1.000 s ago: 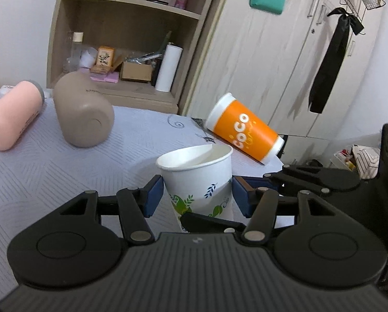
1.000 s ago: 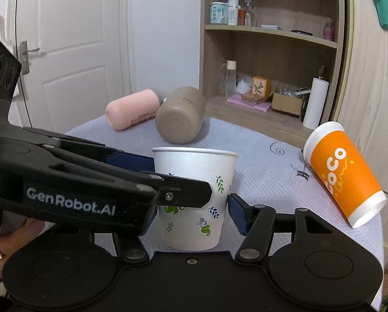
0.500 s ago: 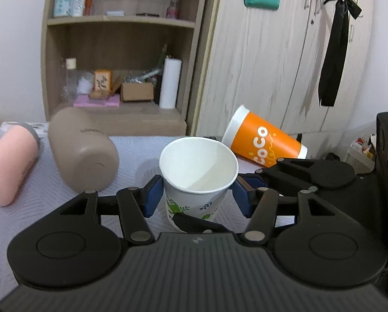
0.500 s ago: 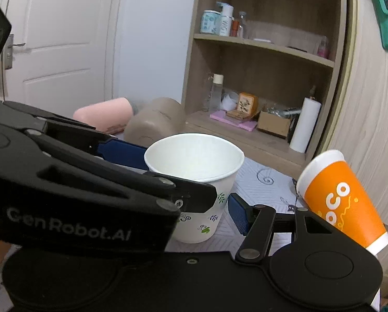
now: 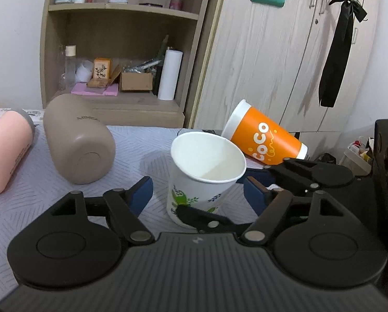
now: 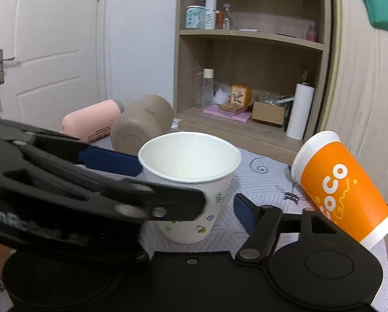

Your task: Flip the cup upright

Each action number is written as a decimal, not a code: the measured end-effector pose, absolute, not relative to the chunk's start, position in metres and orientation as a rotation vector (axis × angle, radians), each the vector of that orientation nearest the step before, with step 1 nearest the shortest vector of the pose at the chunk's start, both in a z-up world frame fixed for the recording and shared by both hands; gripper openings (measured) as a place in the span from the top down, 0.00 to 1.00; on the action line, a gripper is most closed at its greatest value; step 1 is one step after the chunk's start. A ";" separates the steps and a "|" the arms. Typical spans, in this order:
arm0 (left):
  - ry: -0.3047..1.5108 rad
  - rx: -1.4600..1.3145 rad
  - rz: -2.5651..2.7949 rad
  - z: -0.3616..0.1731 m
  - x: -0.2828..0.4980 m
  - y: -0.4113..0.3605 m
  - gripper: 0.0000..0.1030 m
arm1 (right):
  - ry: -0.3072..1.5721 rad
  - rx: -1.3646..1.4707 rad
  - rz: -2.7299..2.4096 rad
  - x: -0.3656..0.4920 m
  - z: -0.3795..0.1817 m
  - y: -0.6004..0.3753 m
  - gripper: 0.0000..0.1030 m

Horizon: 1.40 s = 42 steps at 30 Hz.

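Note:
A white paper cup [image 5: 201, 182] with a leaf print stands mouth up on the grey tablecloth, seen also in the right wrist view [image 6: 191, 200]. My left gripper [image 5: 199, 195] is open, its blue pads on either side of the cup with gaps. My right gripper [image 6: 191, 208] is open around the same cup; its left finger is hidden behind the left gripper's black arm. An orange "CoCo" cup [image 5: 264, 140] lies on its side at the right, shown too in the right wrist view [image 6: 342, 189].
A brown tumbler [image 5: 79, 140] and a pink bottle [image 5: 6, 148] lie on their sides at the left. A wooden shelf [image 5: 121, 46] and a wardrobe [image 5: 285, 52] stand behind the table. The table's right edge [image 6: 386, 260] is close.
The left gripper's pads have spread away from the paper cup. Both views have risen, so I look more into the cup's mouth.

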<state>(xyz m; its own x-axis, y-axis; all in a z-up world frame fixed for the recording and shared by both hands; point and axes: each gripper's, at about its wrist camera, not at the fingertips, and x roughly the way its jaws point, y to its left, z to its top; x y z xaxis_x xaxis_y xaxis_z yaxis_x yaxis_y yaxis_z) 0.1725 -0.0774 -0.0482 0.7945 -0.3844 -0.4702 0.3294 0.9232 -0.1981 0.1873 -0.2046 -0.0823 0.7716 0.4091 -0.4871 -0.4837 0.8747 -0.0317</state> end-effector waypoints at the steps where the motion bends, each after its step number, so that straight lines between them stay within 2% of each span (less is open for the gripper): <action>1: 0.526 -0.104 -0.381 -0.048 0.169 -0.076 0.26 | 0.498 -0.154 0.492 0.186 -0.082 -0.206 0.25; 10: 0.514 -0.140 -0.354 -0.042 0.132 -0.063 0.25 | 0.492 -0.117 0.469 0.148 -0.076 -0.215 0.25; 20: 0.404 -0.109 -0.236 -0.023 0.069 -0.041 0.24 | 0.282 -0.099 0.326 0.067 -0.058 -0.224 0.25; 23: 0.361 -0.091 -0.202 -0.017 0.051 -0.036 0.18 | 0.229 -0.099 0.282 0.047 -0.050 -0.224 0.24; 32: 0.328 -0.048 -0.156 -0.012 0.025 -0.029 0.15 | 0.176 -0.130 0.145 0.015 -0.037 -0.217 0.21; 42: 0.293 0.000 -0.131 -0.007 0.010 -0.025 0.04 | 0.207 -0.085 0.091 0.019 -0.034 -0.225 0.17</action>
<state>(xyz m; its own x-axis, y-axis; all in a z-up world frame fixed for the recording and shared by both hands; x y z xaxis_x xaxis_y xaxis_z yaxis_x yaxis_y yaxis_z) 0.0101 -0.0248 -0.0075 0.9489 -0.1289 -0.2879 0.1289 0.9915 -0.0189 0.0191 -0.2249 -0.0340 0.9746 0.0817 -0.2087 -0.0991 0.9923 -0.0747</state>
